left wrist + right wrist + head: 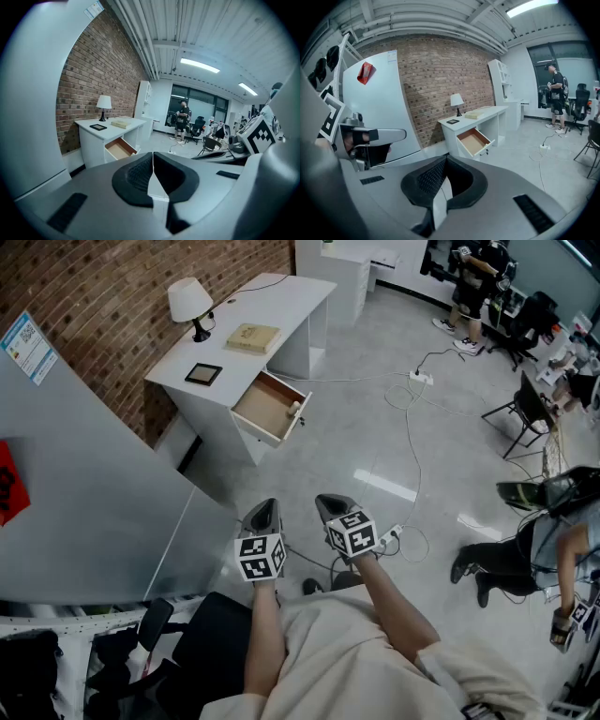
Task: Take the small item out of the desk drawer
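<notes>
A white desk [281,296] stands against the brick wall, several steps ahead of me. Its drawer [265,404] is pulled open and shows a bare wooden bottom. A small pale thing [294,410] sits at the drawer's front edge; I cannot make out what it is. The drawer [119,149] also shows in the left gripper view, and the drawer [473,140] in the right gripper view. My left gripper [262,517] [153,164] and right gripper [330,509] [444,168] hang side by side over the floor. Both are shut with nothing between the pads.
On the desk top are a lamp [190,304], a book [252,337] and a dark tablet [203,374]. A grey panel [84,493] stands at my left. Cables [409,427] and a power strip [421,378] lie on the floor. A folding chair [525,413] and people are at the right.
</notes>
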### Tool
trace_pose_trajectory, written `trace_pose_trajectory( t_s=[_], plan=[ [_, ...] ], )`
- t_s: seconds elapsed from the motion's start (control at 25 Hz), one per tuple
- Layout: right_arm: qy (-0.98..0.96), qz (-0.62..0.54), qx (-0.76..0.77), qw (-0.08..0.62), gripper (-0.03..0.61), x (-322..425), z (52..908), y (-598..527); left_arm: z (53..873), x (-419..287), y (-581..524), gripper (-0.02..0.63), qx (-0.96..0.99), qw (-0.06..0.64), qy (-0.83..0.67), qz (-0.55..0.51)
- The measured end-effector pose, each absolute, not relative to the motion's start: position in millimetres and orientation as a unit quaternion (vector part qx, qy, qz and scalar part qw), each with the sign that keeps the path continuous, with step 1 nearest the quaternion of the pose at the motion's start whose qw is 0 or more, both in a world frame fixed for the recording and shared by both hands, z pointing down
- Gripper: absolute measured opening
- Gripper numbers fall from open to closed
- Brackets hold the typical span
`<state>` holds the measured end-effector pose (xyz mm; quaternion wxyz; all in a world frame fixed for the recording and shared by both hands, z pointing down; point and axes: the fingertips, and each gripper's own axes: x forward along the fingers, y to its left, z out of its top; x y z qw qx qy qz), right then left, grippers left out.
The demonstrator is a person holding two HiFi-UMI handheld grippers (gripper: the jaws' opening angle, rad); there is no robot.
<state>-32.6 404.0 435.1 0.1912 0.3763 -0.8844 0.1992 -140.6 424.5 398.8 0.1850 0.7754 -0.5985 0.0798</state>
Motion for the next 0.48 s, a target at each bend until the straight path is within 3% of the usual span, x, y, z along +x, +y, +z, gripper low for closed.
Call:
trace_pose_trajectory(
  t_s=[0.48],
  plan=[
    [-0.879, 0.198, 0.395, 0.177, 0.025, -34.9, 431.9, 401.9, 401.1, -140.1, 432.1, 0.020, 0.780, 0.188, -0.591, 0.086]
  ],
)
